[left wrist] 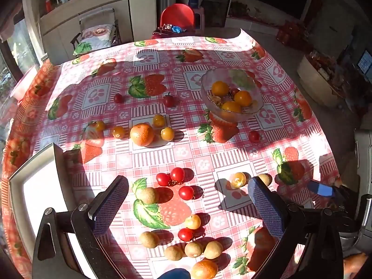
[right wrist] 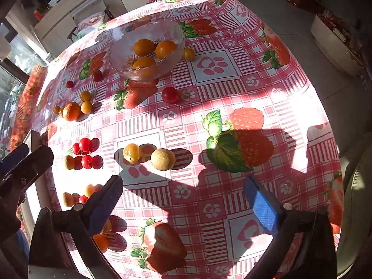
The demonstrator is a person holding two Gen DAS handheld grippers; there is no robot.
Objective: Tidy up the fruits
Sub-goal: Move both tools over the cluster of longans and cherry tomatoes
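Note:
A glass bowl (left wrist: 232,93) (right wrist: 147,48) holds three orange-yellow fruits on the strawberry-print tablecloth. Loose fruit lies around: an orange (left wrist: 141,134) with small yellow tomatoes, red cherry tomatoes (left wrist: 177,174) (right wrist: 84,144), tan longans (left wrist: 148,195) (right wrist: 162,159) and a yellow tomato (left wrist: 239,179) (right wrist: 131,153). My left gripper (left wrist: 188,190) is open and empty above the near fruit. My right gripper (right wrist: 183,186) is open and empty, just short of the longan and yellow tomato. Its blue finger also shows in the left wrist view (left wrist: 319,188).
A white tray (left wrist: 34,197) sits at the table's near left edge. A red chair (left wrist: 177,15) stands behind the far edge. A red tomato (right wrist: 170,94) lies in front of the bowl. The floor drops away right of the table.

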